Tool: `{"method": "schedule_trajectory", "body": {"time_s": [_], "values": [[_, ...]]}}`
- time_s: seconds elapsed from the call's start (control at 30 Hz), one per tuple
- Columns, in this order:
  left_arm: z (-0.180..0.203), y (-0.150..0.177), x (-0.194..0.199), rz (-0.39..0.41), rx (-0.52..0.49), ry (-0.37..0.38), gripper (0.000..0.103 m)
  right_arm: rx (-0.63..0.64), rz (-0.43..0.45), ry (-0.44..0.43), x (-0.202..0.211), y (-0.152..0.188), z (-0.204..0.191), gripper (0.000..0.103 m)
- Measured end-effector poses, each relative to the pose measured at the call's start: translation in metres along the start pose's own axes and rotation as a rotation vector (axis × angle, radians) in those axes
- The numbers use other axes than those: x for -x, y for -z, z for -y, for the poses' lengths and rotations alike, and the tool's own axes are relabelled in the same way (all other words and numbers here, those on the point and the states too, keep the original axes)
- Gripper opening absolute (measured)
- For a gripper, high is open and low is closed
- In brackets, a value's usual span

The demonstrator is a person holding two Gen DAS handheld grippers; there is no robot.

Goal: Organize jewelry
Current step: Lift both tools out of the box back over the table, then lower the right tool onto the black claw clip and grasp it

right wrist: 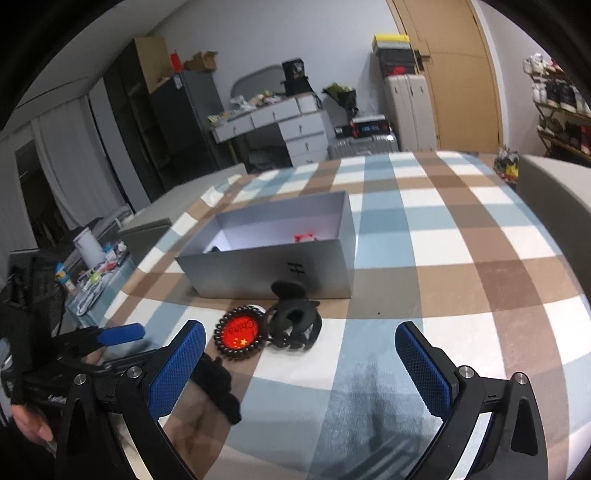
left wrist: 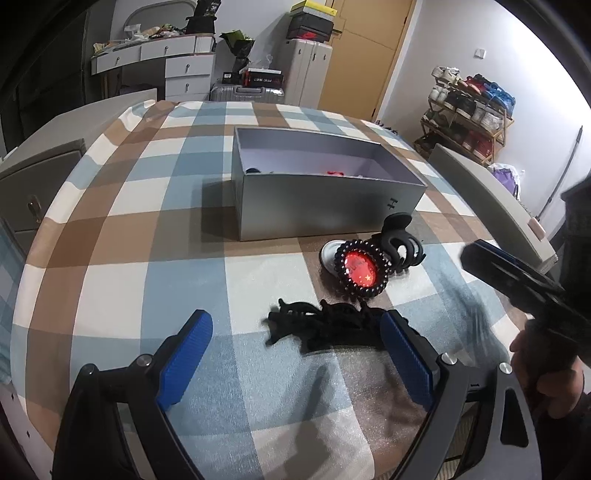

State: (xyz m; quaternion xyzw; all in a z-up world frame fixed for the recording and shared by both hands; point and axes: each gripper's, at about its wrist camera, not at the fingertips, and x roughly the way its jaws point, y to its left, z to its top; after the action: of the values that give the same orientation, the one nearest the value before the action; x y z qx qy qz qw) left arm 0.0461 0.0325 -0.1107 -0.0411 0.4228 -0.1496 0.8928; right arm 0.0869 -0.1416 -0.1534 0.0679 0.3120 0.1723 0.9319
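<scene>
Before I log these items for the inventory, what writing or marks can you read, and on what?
"China", beside yellow stars: red badge inside the beaded bracelet.
"H"-like black mark: front wall of the grey box.
"30": black box on the far dresser, partly readable.
Label on the dark case above the suitcase: too blurred.

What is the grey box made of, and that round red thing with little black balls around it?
The grey box looks like stiff cardboard: matte, thin straight walls, pale inside. The round red thing seems glossy plastic or metal, since it shines; its ring of beads looks like dark, shiny plastic or glass. Hard to say for sure.
</scene>
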Motion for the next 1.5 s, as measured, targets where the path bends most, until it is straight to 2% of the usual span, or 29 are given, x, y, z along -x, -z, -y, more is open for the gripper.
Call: {"method": "schedule_trajectory", "body": {"time_s": [0.23, 0.33, 0.53, 0.6, 0.67, 0.73, 0.8, 0.87, 0.93, 1.0, 1.03, 1.27, 1.5], "values": [[-0.008, 0.006, -0.004, -0.020, 0.037, -0.013, 0.090, -0.043, -0.092, -0.028, -0.030, -0.008, 0.004, 0.103], [-0.011, 0.007, -0.005, -0.029, 0.054, -0.011, 0.090, -0.079, -0.132, -0.066, -0.039, -0.010, 0.006, 0.099], [-0.009, 0.008, -0.003, -0.023, 0.033, -0.029, 0.090, -0.138, -0.132, -0.149, -0.046, -0.015, 0.007, 0.096], [-0.007, 0.008, -0.002, -0.018, 0.023, -0.030, 0.090, -0.131, -0.132, -0.147, -0.048, -0.017, 0.004, 0.091], [-0.005, 0.006, -0.001, -0.015, 0.010, -0.031, 0.090, -0.114, -0.137, -0.122, -0.051, -0.019, 0.002, 0.082], [-0.003, 0.006, 0.000, -0.009, -0.004, -0.037, 0.090, -0.109, -0.149, -0.099, -0.055, -0.021, 0.001, 0.079], [0.002, 0.004, 0.002, -0.003, -0.027, -0.041, 0.090, -0.103, -0.166, -0.088, -0.060, -0.021, 0.001, 0.070], [0.006, 0.003, 0.003, 0.005, -0.046, -0.053, 0.090, -0.101, -0.184, -0.086, -0.064, -0.021, 0.001, 0.050], [0.008, 0.002, 0.003, 0.009, -0.057, -0.054, 0.090, -0.102, -0.193, -0.082, -0.066, -0.020, 0.003, 0.042], [0.009, -0.001, 0.003, 0.008, -0.065, -0.053, 0.090, -0.117, -0.190, -0.100, -0.064, -0.019, 0.007, 0.039], [0.010, -0.002, 0.002, 0.006, -0.067, -0.053, 0.090, -0.125, -0.185, -0.106, -0.062, -0.018, 0.009, 0.034], [0.017, -0.013, -0.006, -0.016, -0.086, -0.039, 0.090, -0.152, -0.159, -0.130, -0.051, -0.014, 0.019, 0.032], [0.037, -0.027, -0.021, -0.049, -0.148, -0.024, 0.090, -0.175, -0.088, -0.125, -0.025, -0.011, 0.033, 0.032]]}}
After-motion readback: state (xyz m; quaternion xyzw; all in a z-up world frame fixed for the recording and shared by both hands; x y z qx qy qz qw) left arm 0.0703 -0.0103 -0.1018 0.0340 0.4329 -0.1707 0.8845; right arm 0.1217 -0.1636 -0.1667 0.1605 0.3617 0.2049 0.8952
